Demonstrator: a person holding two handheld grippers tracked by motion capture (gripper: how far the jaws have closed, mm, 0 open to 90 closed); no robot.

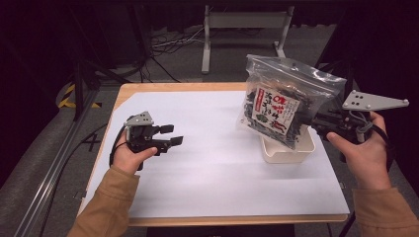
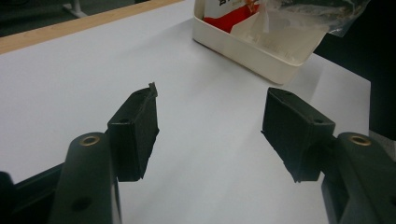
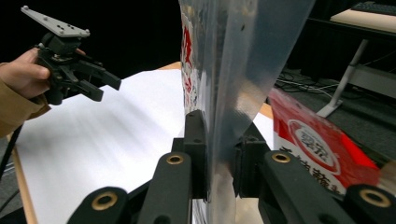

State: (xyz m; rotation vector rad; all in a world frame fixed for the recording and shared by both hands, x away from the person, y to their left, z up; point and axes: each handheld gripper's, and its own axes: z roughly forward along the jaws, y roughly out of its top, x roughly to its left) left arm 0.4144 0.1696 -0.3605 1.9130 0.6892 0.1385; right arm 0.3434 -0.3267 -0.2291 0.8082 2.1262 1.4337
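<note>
One clear bag (image 1: 279,101) of dark bits with a red-and-white label, one white tray (image 1: 289,148), one white sheet (image 1: 217,158) over the wooden bench (image 1: 148,89). Right tool (image 1: 316,122) is clenched on the bag's edge, holding it just above the tray at the bench's right side. Left tool (image 1: 170,136) is released, jaws apart with nothing between them, over the sheet's left part, well apart from the bag.
</note>
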